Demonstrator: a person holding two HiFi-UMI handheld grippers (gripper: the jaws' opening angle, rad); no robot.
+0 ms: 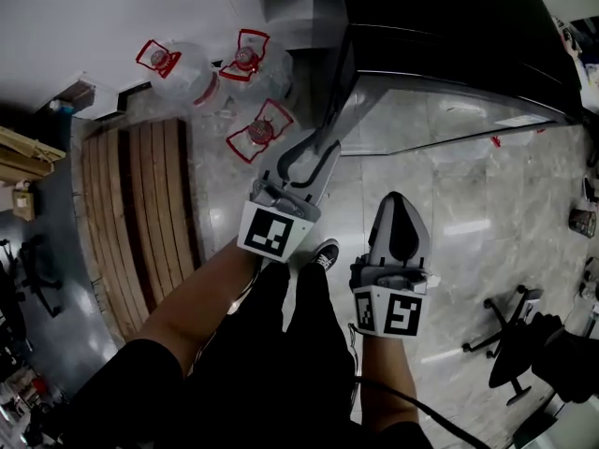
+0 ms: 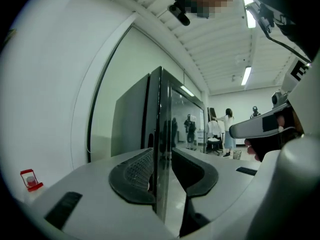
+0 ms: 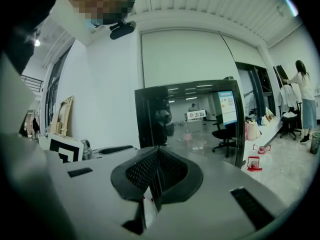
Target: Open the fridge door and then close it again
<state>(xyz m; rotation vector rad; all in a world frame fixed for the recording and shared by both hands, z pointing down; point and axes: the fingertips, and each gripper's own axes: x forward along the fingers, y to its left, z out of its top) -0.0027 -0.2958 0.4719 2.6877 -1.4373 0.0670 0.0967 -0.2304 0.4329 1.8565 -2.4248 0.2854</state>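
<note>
Nearby, glossy black fridge (image 1: 449, 21), ribbed left tongs (image 1: 315, 150) parted, right tongs (image 1: 398, 206) closed

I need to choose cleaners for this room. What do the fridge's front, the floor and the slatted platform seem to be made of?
Fridge front: dark glass or a high-gloss panel; it reflects the room almost like a mirror.
Floor: polished grey stone or tile, faintly veined, with streaks of reflected light.
Slatted platform: brown wood planks with gaps between them and a slight sheen, perhaps varnished.
</note>
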